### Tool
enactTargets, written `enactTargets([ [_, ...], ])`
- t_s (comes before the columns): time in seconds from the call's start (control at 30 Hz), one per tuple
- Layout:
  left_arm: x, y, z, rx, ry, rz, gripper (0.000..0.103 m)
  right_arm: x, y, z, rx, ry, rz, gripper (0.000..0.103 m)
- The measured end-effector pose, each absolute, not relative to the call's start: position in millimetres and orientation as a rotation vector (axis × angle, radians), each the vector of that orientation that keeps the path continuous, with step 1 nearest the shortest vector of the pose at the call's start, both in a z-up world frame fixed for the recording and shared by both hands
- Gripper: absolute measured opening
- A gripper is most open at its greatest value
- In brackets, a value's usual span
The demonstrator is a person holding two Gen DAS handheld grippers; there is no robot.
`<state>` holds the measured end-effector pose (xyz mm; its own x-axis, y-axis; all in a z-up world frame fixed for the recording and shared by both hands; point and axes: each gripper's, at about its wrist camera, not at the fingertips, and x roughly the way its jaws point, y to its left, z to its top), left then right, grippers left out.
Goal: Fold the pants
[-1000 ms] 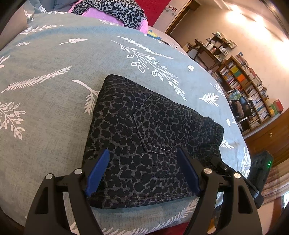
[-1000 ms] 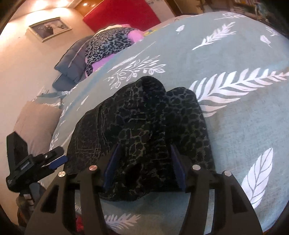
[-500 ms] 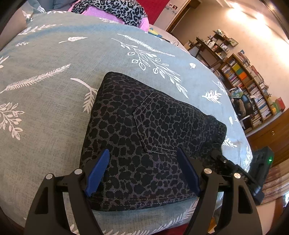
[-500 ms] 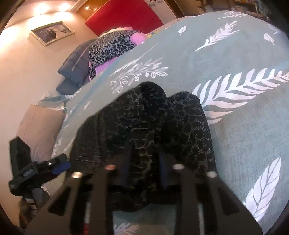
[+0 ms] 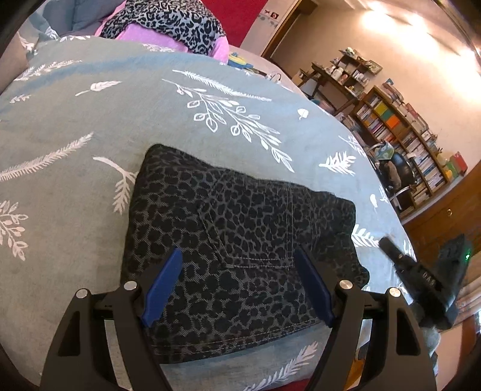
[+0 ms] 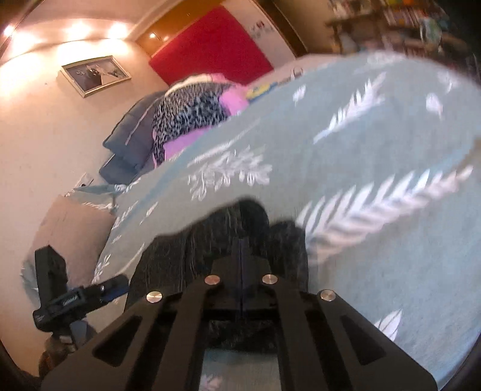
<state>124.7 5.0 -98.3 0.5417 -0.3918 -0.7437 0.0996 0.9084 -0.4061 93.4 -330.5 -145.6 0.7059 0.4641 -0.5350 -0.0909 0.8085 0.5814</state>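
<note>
Dark leopard-print pants (image 5: pixel 240 210) lie folded into a compact rectangle, back pocket up, on a grey-blue bedspread (image 5: pixel 90 135) with white leaf prints. My left gripper (image 5: pixel 237 252) hovers open over their near hem, blue pads wide apart and not pressing the cloth. In the left wrist view my right gripper (image 5: pixel 387 245) stands off the pants' right edge, with bedspread showing between. In the blurred right wrist view, the right gripper (image 6: pixel 240 240) has its jaws together, the pants (image 6: pixel 186 249) just beyond and beneath them. I see no cloth pinched. The left gripper (image 6: pixel 75 297) shows at lower left.
A heap of leopard and pink clothes (image 5: pixel 174 24) lies at the head of the bed by the red headboard (image 6: pixel 210 45). Grey-blue pillows (image 6: pixel 132 144) sit near the wall. Bookshelves (image 5: pixel 405 135) and an office chair (image 5: pixel 393 174) stand beyond the bed's right side.
My right gripper's jaws came together, and it rose and drew back from the pants' right edge. The pants kept their shape. The left gripper stayed open and shifted slightly.
</note>
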Motion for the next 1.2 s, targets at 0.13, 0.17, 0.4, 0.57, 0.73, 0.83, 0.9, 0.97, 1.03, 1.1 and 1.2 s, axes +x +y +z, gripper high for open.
enactTargets([
  [0.13,123.6,3.3,-101.7,-0.330,0.972,-0.289,0.076,95.0,-328.6,-161.2,0.615,0.756,0.343,0.057],
  [0.17,123.0,3.3,-101.6,-0.330,0.972,-0.287,0.076,94.8,-328.0,-162.8,0.631,0.750,0.347,0.057],
  [0.4,118.8,6.7,-105.0,-0.339,0.975,-0.280,0.076,121.6,-310.9,-185.1,0.624,0.858,0.348,0.057],
  [0.57,118.0,10.0,-106.1,-0.341,0.976,-0.275,0.076,123.7,-297.8,-198.2,0.610,0.899,0.390,0.057],
  [0.73,119.6,10.2,-108.5,-0.341,0.986,-0.269,0.076,122.1,-295.8,-194.3,0.571,0.887,0.401,0.025],
  [0.83,119.6,9.1,-106.8,-0.334,0.979,-0.273,0.076,116.8,-301.6,-180.3,0.572,0.837,0.413,0.016],
  [0.9,120.3,8.3,-104.5,-0.329,0.971,-0.276,0.076,111.9,-306.2,-166.1,0.568,0.791,0.410,0.014],
  [0.97,120.3,8.1,-102.7,-0.328,0.965,-0.281,0.076,107.6,-313.6,-154.3,0.564,0.751,0.391,0.014],
  [1.03,119.8,6.5,-100.7,-0.325,0.956,-0.294,0.076,104.4,-327.4,-150.4,0.582,0.729,0.368,0.013],
  [1.1,119.5,4.1,-100.7,-0.321,0.953,-0.303,0.076,103.7,-337.9,-156.9,0.597,0.739,0.336,0.013],
  [1.2,120.6,-0.5,-108.1,-0.306,0.966,-0.308,0.076,105.6,-347.9,-187.2,0.634,0.815,0.297,0.014],
])
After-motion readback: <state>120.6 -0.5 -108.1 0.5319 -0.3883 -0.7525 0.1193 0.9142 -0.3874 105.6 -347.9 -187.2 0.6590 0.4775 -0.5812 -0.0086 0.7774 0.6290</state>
